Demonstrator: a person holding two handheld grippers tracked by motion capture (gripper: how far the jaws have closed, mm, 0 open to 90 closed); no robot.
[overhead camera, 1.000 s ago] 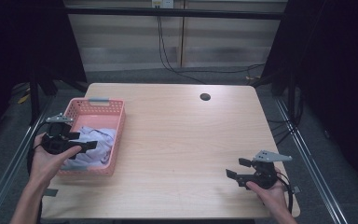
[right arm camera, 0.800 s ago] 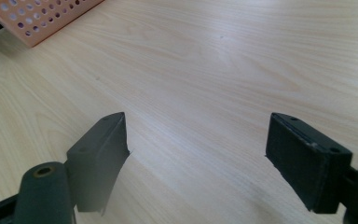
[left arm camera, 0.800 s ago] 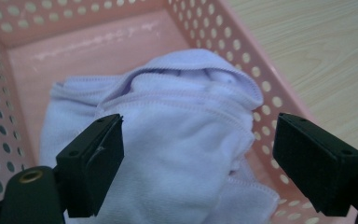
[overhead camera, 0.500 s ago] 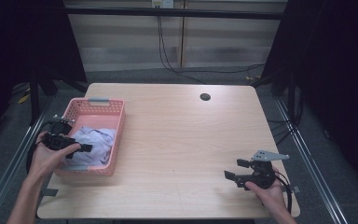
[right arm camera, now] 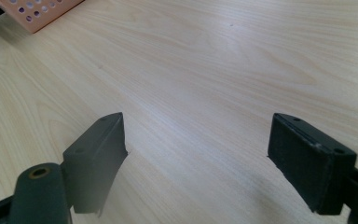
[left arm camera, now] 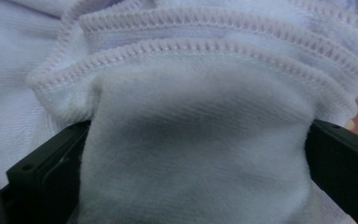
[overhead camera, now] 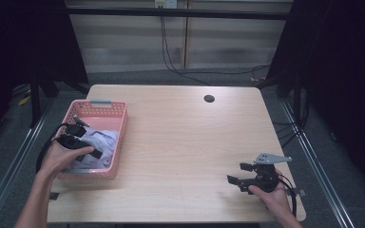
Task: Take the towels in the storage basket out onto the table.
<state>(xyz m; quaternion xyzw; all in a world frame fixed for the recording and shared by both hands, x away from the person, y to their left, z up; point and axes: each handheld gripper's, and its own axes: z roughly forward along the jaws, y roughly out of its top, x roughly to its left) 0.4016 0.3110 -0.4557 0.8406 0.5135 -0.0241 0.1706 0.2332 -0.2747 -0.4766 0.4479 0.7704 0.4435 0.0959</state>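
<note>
White towel (left arm camera: pixel 196 140) lies bunched in the pink basket (overhead camera: pixel 109 108) at the table's (overhead camera: pixel 185 142) left side; the left gripper (overhead camera: pixel 78 142) reaches in, jaws spread around a fold, likely to lift it. The right gripper (overhead camera: pixel 247 178) rests spread and empty over bare wood.

Basket (overhead camera: pixel 118 124) sits on the table (overhead camera: pixel 185 142) at its left edge, towards the near side; cloth (overhead camera: pixel 100 142) lies in the basket; left gripper (overhead camera: pixel 83 148) is down in the basket w/ cloth between its jaws; right gripper (overhead camera: pixel 241 175) rests near the table's front-right corner, well apart from the basket; a hole (overhead camera: pixel 209 99) lies at the far edge.
</note>
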